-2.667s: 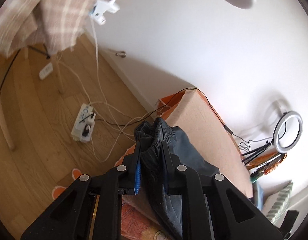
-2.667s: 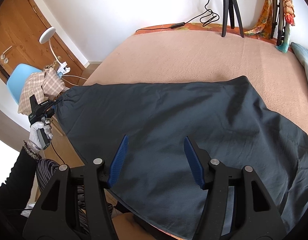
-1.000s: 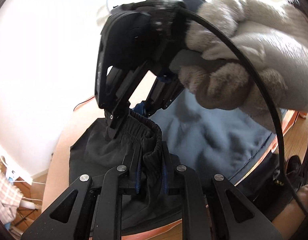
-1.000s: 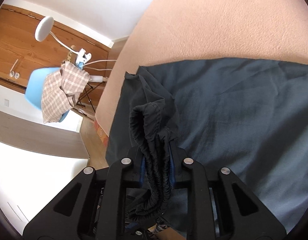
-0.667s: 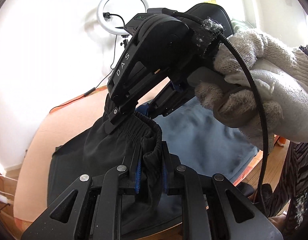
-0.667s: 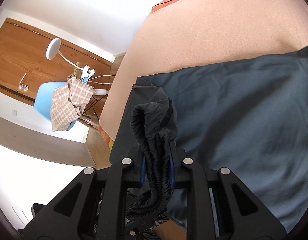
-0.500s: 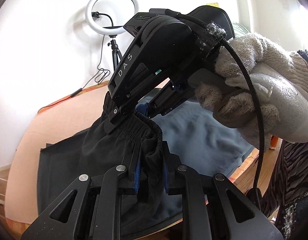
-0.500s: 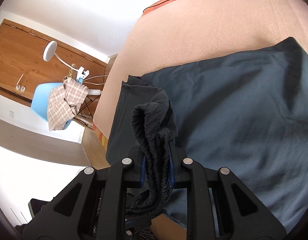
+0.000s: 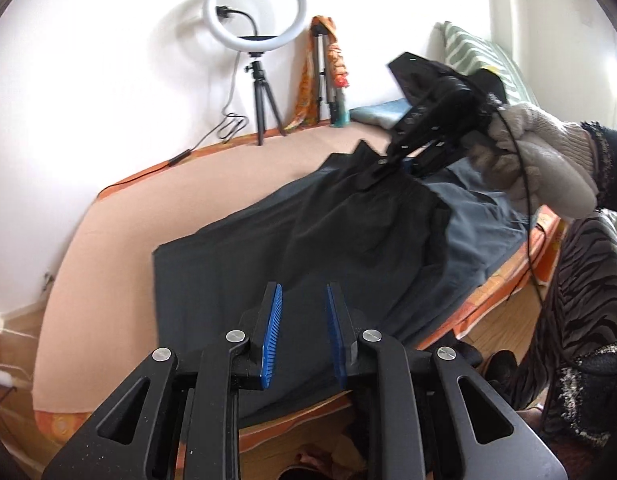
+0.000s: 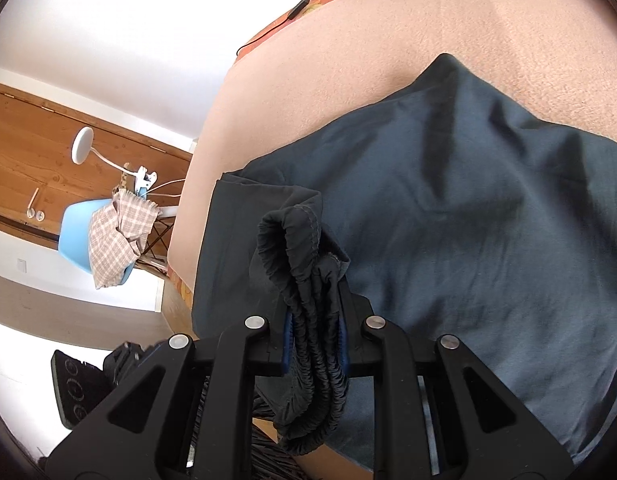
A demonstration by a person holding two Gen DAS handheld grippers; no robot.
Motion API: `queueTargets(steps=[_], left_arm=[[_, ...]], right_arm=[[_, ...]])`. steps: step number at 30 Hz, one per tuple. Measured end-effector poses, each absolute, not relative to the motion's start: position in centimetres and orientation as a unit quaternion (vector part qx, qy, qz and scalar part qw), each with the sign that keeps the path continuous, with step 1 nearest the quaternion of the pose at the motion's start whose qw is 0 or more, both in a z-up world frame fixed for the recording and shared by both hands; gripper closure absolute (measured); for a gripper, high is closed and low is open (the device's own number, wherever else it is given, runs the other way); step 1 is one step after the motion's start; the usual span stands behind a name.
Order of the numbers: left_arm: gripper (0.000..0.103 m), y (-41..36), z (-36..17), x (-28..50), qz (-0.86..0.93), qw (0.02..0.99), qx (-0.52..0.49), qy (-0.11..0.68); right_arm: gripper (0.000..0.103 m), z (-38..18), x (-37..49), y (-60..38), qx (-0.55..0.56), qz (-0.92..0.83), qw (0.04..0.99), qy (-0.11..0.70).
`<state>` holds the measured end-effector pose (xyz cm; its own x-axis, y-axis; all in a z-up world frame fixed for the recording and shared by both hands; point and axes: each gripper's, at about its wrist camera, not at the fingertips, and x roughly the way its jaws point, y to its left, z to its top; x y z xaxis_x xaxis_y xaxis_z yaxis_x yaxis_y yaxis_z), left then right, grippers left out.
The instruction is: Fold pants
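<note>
Dark grey pants [image 9: 332, 240] spread on bed [image 9: 108, 264], waistband [image 10: 308, 280] bunched w/ elastic gathers

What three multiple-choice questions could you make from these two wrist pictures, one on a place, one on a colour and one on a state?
1. Where does the ring light stand?
A. On the bed by the wall
B. On the blue chair
C. On the wooden floor

2. What colour are the pads of the left hand-held gripper?
A. Red
B. Blue
C. White

3. What is between the jaws of the right hand-held gripper?
A. Nothing
B. A checked cloth
C. The pants' elastic waistband

Answers:
1. A, its tripod rests on the far edge of the bed against the white wall.
2. B, both ribbed pads show blue in the left wrist view.
3. C, the gathered waistband of the dark pants is pinched between the pads in the right wrist view.
</note>
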<state>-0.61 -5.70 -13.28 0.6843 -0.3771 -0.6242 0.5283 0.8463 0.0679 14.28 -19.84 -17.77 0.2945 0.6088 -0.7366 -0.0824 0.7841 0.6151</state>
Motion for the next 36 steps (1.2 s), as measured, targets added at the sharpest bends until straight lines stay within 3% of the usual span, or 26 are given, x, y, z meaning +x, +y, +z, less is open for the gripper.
queueTargets(steps=[15,29,32,36], left_arm=[[0.083,1.1,-14.4,6.4,-0.176,0.916,0.013,0.361],[0.082,-4.8,-15.2,8.2,-0.230,0.893,0.025,0.385],[0.075,-6.1,-15.3,8.1,-0.240,0.890,0.029,0.387],[0.074,-7.8,-15.7,8.3,-0.253,0.882,0.038,0.395]], right_arm=[[0.085,-15.1,11.6,-26.3,0.226,0.189,0.792,0.534],[0.085,-14.3,8.5,-37.1,0.235,0.124,0.802,0.535],[0.085,-14.5,8.0,-39.1,0.240,0.107,0.801,0.538],[0.085,-15.1,7.2,-41.5,0.238,0.093,0.799,0.545]])
